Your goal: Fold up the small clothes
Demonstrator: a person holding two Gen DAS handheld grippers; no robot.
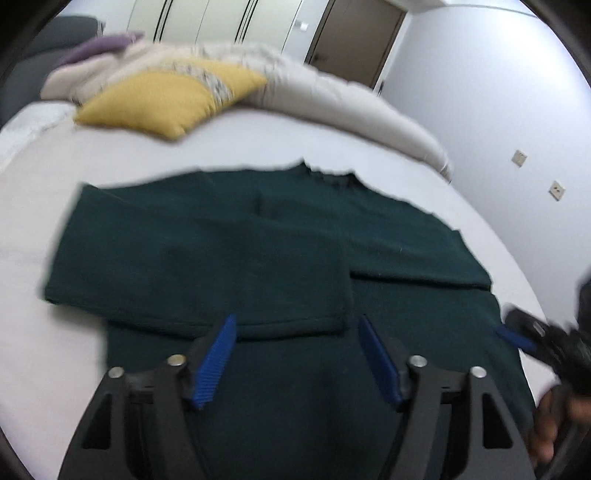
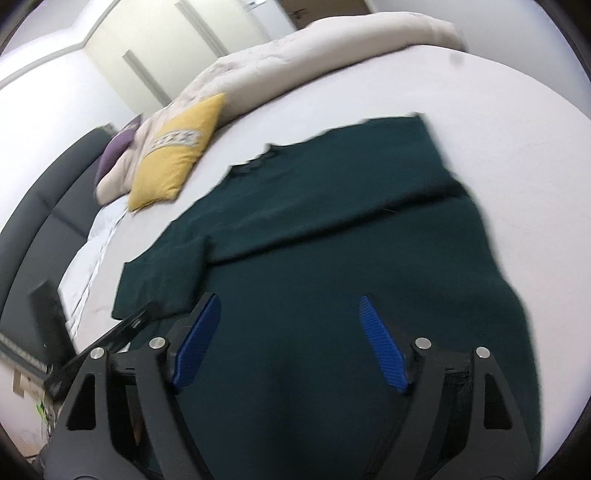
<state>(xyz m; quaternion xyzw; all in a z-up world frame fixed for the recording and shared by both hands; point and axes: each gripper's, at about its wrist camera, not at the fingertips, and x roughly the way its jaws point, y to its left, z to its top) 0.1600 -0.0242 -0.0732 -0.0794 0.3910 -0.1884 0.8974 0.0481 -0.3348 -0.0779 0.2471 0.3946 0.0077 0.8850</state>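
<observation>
- Left claw (image 1: 297, 321) hangs released over the near part of the dark green sweater (image 1: 229, 243), its blue pads (image 1: 216, 360) spread wide with nothing between them.
- Right claw (image 2: 290, 302) is likewise released, its blue-padded fingers wide apart above the sweater's body; in the left wrist view it shows at the garment's right edge (image 1: 524, 332).
- Sweater lies flat on the white bed (image 1: 44, 206), both sleeves folded in across the chest, neckline pointing away.
- Beyond it, a yellow cushion (image 1: 162, 98) rests on the sheet against a bunched beige duvet (image 1: 332, 99).
- A purple pillow (image 2: 118, 149) sits behind the cushion, near the dark headboard (image 2: 44, 206).
- Pale wardrobe doors (image 1: 207, 22) stand farthest back.
</observation>
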